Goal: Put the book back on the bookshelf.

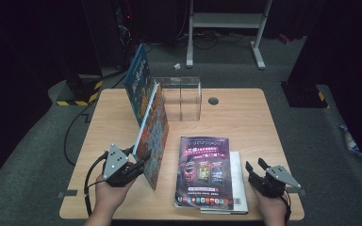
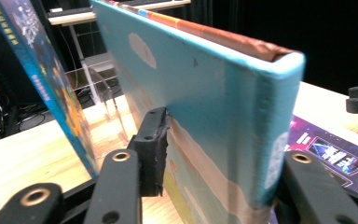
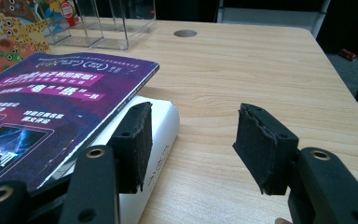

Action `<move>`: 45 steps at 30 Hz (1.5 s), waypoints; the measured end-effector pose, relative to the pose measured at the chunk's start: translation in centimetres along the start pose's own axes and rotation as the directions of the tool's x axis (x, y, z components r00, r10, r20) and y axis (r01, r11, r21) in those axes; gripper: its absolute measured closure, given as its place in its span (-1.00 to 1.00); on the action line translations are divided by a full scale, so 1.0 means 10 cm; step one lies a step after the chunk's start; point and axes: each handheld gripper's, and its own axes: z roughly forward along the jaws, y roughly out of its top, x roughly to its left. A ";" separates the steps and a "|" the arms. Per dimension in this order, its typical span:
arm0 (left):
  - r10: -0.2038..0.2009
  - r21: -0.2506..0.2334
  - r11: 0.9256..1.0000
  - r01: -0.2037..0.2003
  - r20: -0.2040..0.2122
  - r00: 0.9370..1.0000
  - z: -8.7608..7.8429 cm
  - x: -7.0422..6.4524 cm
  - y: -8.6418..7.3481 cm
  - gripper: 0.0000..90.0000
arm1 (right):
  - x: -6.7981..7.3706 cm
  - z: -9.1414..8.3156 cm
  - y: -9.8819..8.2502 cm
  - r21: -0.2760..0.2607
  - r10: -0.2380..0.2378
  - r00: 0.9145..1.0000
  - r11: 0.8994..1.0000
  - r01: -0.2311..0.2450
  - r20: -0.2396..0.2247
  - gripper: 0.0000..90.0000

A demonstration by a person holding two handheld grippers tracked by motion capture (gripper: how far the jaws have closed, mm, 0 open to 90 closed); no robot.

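A picture book is held upright on the table, its teal spine clamped between the left gripper's jaws; the left pad is pressed flat on the cover, the far pad is hidden behind the spine. A second book leans just beyond the fingers, against a clear rack. The step in hand is judged to be the standing and carrying of the book toward that rack; next, a firm pinch and a level slide forward into a slot are called for, without tipping. The right gripper is kept idle with fingers spread and nothing between them, just right of a purple magazine stacked on a white book.
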 end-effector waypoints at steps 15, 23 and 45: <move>-0.030 0.021 0.999 0.031 -0.054 0.998 -0.08 0.27 -0.02 0.63 | 0.01 0.02 -0.02 0.013 0.003 1.000 1.000 -0.003 -0.007 0.01; -0.054 0.027 0.998 0.055 -0.062 0.997 -0.11 0.38 -0.03 0.67 | 0.01 0.02 -0.02 0.011 0.008 1.000 1.000 -0.008 -0.005 0.01; -0.099 -0.007 0.995 0.099 -0.037 0.994 -0.14 0.46 -0.03 0.69 | 0.00 0.01 -0.03 0.013 0.027 1.000 1.000 -0.026 -0.011 0.01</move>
